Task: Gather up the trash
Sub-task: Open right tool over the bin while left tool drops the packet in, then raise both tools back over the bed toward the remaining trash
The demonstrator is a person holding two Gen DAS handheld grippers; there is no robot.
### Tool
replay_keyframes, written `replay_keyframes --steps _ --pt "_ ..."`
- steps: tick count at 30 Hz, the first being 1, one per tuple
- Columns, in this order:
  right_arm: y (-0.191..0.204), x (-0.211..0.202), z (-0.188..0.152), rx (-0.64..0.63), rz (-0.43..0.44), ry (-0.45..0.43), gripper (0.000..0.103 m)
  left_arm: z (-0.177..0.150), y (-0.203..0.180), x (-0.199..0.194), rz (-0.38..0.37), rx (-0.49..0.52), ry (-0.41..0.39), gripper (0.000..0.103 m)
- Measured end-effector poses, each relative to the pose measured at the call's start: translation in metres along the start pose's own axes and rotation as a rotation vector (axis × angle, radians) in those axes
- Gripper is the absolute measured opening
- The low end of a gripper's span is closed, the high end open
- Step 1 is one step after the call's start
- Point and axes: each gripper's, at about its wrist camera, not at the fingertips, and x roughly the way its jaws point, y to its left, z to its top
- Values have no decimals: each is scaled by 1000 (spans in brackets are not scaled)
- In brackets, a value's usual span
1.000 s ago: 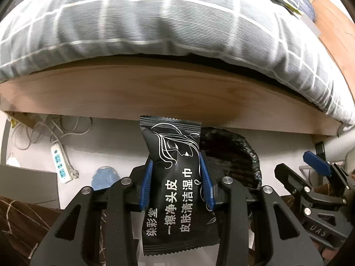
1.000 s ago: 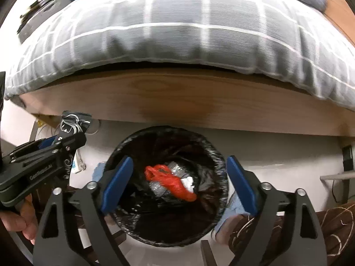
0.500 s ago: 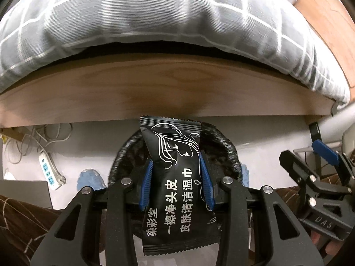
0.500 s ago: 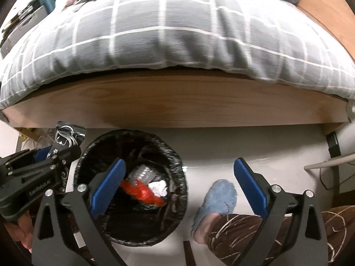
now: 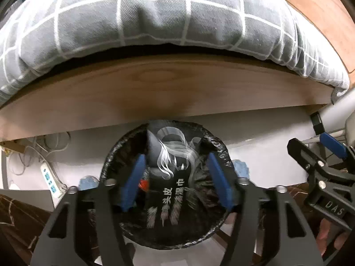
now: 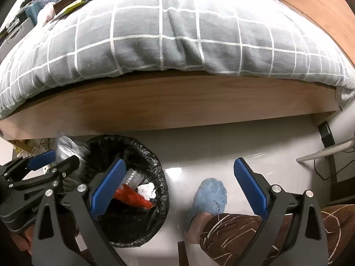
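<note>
In the left wrist view my left gripper [image 5: 175, 179] is open above a black-lined trash bin [image 5: 115, 155]. A black wet-wipe packet [image 5: 170, 168] with white print is blurred between the spread blue pads, free of them and over the bin's mouth. In the right wrist view my right gripper [image 6: 179, 188] is open and empty, to the right of the bin [image 6: 155, 161], which holds red plastic [image 6: 133, 197], crumpled white paper [image 6: 146, 190] and clear wrap. The left gripper [image 6: 42, 164] shows at the left edge there.
A wooden bed frame [image 6: 177, 102] with a grey checked duvet [image 6: 177, 33] overhangs the bin. A foot in a blue slipper [image 6: 208, 197] stands right of the bin. A power strip with cables [image 5: 50, 177] lies on the floor to the left.
My left gripper has opened and let go of the black packet, which now drops toward the bin. My right gripper has moved to the right, away from the bin.
</note>
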Motion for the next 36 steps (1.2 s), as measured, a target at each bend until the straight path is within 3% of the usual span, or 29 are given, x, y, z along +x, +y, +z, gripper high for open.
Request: replay_keyframes --steps 5,11,28,36 --pt "3 -11 6 -6 1 -30 94 4 8 -11 31 -24 -36 85" --pt "7 -36 21 -19 8 -120 94 14 14 -36 54 -44 -102 97" --pt "7 -108 67 -40 5 -355 94 50 13 -108 82 -57 -259 97" --pt "4 -121 88 -37 10 -399 94 76 15 -132 69 -73 -334 97"
